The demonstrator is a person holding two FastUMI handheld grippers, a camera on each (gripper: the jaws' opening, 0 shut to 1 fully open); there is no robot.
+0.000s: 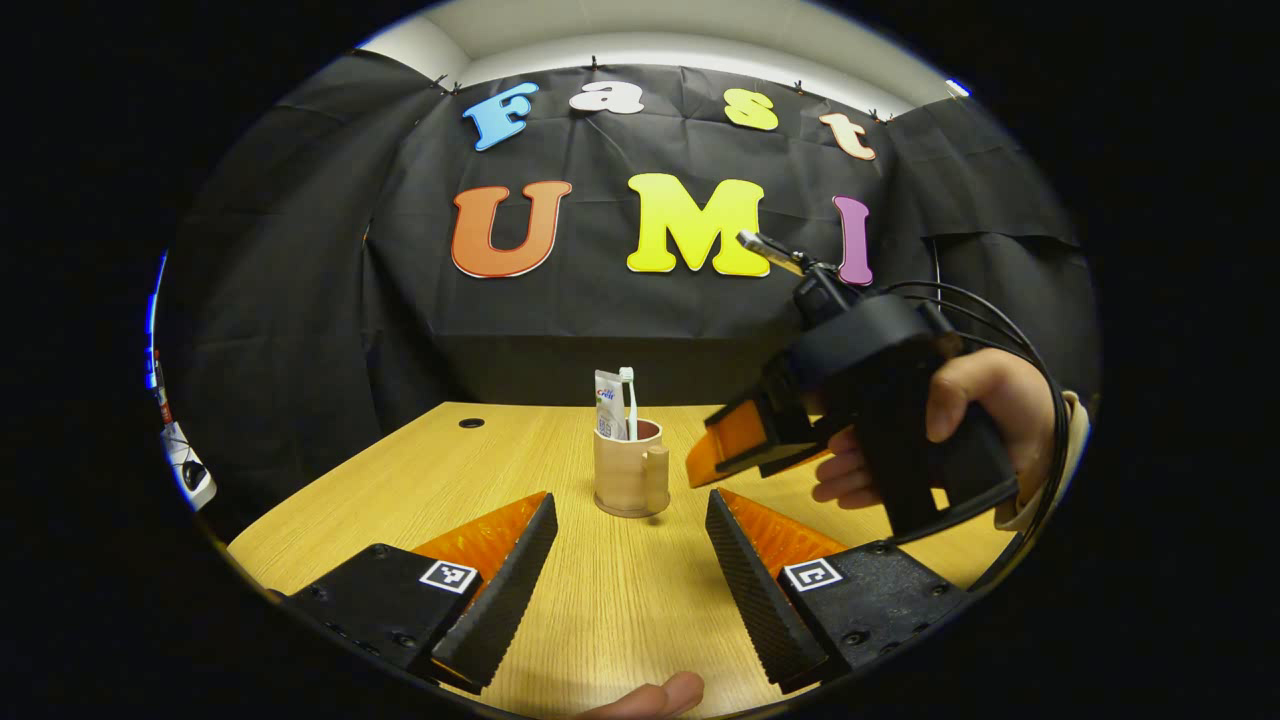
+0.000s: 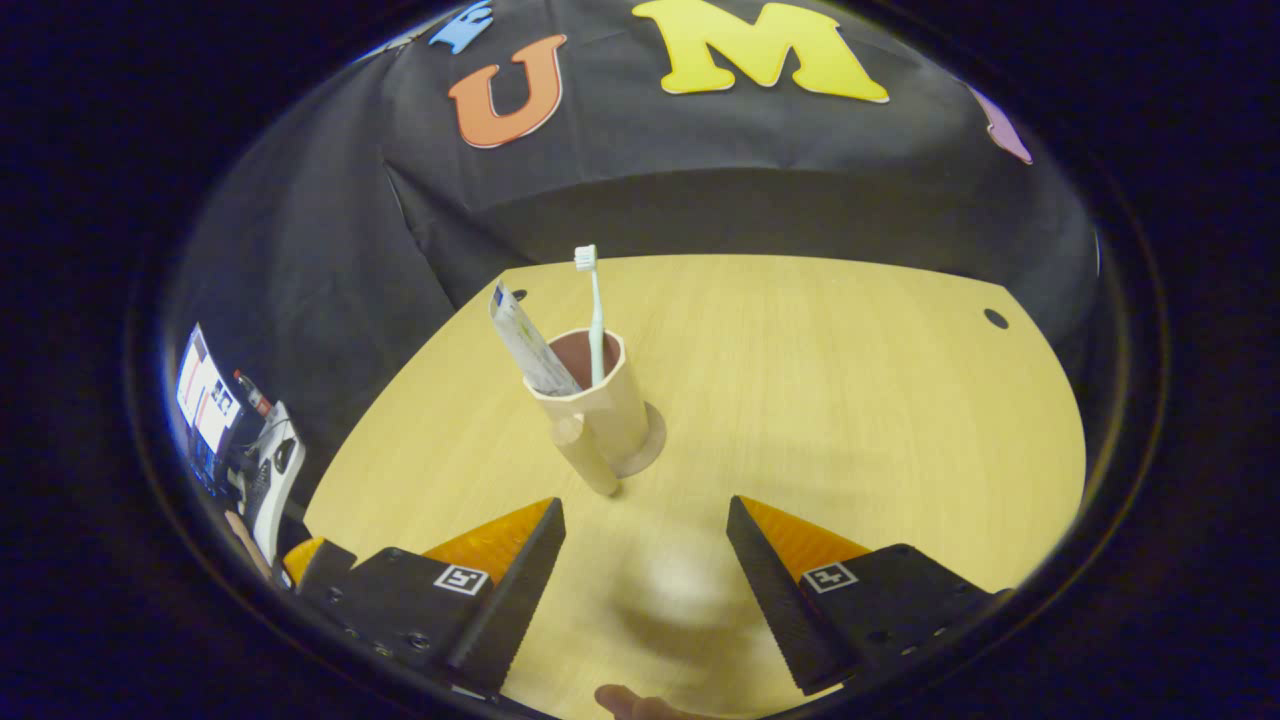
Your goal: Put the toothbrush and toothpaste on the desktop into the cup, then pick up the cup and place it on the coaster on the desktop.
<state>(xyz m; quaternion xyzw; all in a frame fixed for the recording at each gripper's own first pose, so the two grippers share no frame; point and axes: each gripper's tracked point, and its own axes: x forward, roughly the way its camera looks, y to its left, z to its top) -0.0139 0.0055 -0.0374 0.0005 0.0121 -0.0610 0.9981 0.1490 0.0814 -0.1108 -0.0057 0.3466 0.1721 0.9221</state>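
Nearest the lens in the left gripper view, the left gripper [image 1: 628,545] is seen with its two fingers spread wide apart, nothing held between them, and bare wood of the desktop [image 1: 400,470] visible in the gap. A fingertip [image 1: 655,697] of the person is glimpsed at the bottom edge. Straight ahead, the cup [image 1: 630,473] is stood upright on the desktop, its handle turned to the right. The toothpaste [image 1: 609,405] and the toothbrush [image 1: 628,400] are held inside it, side by side, their tops above the rim. To the right of the cup, and clear of it, the right gripper [image 1: 735,450] is held above the desktop by a hand [image 1: 960,430], black cables looping from its body; whether its fingers are apart cannot be told from this side.

In the right gripper view, the right gripper [image 2: 645,555] is shown released, its fingers parted over bare wood with nothing between them. The cup [image 2: 595,400] is seen farther ahead, resting on a round coaster [image 2: 650,440] whose edge is visible at the base. The toothpaste [image 2: 525,345] is leaned to the left in the cup, and the toothbrush [image 2: 594,310] is stood nearly upright, bristles at the top.
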